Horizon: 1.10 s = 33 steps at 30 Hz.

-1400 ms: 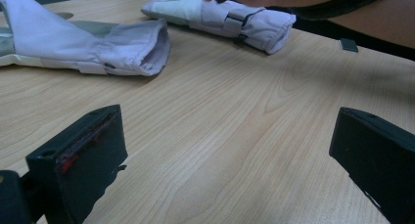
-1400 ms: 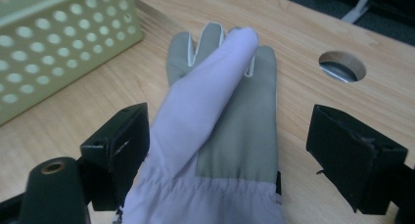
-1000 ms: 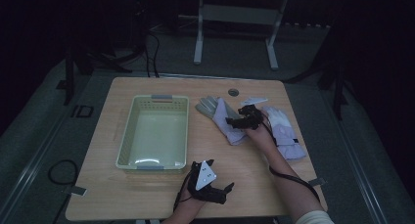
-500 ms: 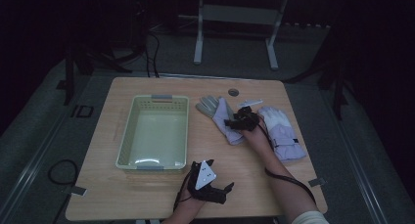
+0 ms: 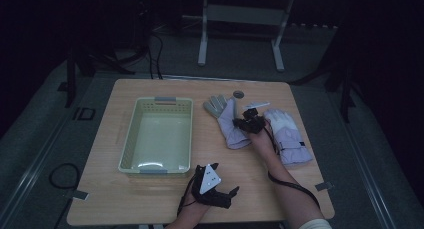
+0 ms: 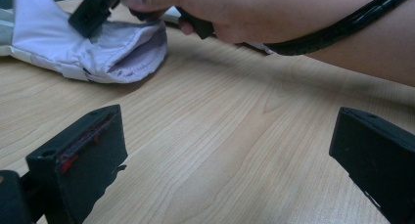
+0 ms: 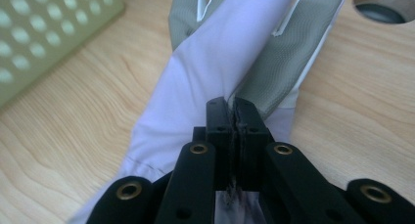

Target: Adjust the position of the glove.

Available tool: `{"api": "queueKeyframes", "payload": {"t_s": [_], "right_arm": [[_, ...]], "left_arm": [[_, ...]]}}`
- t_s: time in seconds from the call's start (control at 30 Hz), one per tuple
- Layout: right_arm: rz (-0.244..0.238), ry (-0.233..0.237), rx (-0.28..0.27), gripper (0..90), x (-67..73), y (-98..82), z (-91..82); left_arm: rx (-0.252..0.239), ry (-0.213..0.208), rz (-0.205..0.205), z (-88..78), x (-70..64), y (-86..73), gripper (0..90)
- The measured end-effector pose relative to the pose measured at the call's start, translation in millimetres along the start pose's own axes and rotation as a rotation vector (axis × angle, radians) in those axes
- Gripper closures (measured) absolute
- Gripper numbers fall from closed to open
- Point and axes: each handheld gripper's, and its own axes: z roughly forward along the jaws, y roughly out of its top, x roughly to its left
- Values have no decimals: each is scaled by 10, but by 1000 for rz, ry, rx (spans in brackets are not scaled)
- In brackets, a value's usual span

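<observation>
- High view: the right gripper (image 5: 248,123) sits on the left glove (image 5: 227,123), near its middle, jaws pointing toward the basket (image 5: 156,135). Its jaws have just been closing. How much fabric they pinch cannot be told from up here.
- The left gripper (image 5: 216,191) rests on the table (image 5: 120,204) near the front edge, just right of the basket's near corner, touching nothing else.
- A second glove (image 5: 288,136) lies just right of the first, cuff toward the person. A small round hole (image 5: 238,94) is in the tabletop behind the gloves.
- Open wood lies between the basket and the left glove, and in front of both gloves up to the front edge. The basket stands a little in from the left edge.
- Left gripper view: the left gripper (image 6: 220,155) has its jaws spread wide, bare wood between them, nothing touched. Farther off the glove's open cuff (image 6: 137,55) faces this camera, and the right hand (image 6: 205,9) bears down on the glove from above with a cable trailing off. The high view does not give this look into the cuff.
- Right gripper view: the right gripper (image 7: 234,117) is clenched, pads pressed together on a fold of the glove where white fabric meets the grey palm patch (image 7: 284,57). The basket's perforated wall (image 7: 44,33) is at upper left, the hole at upper right, with wood on both sides of the glove.
</observation>
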Motion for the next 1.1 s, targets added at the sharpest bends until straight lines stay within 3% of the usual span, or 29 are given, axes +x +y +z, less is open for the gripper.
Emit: {"api": "queueKeyframes", "payload": {"t_s": [0.37, 0.5, 0.53, 0.67, 0.8, 1.1], "right_arm": [[69, -30, -94, 873, 151, 128, -411], [88, -81, -128, 873, 199, 106, -622], [103, -103, -151, 873, 218, 76, -737], [110, -122, -157, 872, 238, 36, -812], [163, -156, -173, 872, 295, -156, -986], [194, -158, -160, 872, 455, -452, -1028]], "left_arm": [[0, 1, 2, 0, 0, 0, 6], [0, 1, 3, 0, -2, 0, 6], [-1, 2, 3, 1, -3, 0, 6], [1, 4, 7, 0, -2, 1, 6], [0, 4, 4, 3, -6, 0, 6], [2, 3, 6, 1, -6, 1, 6]]}}
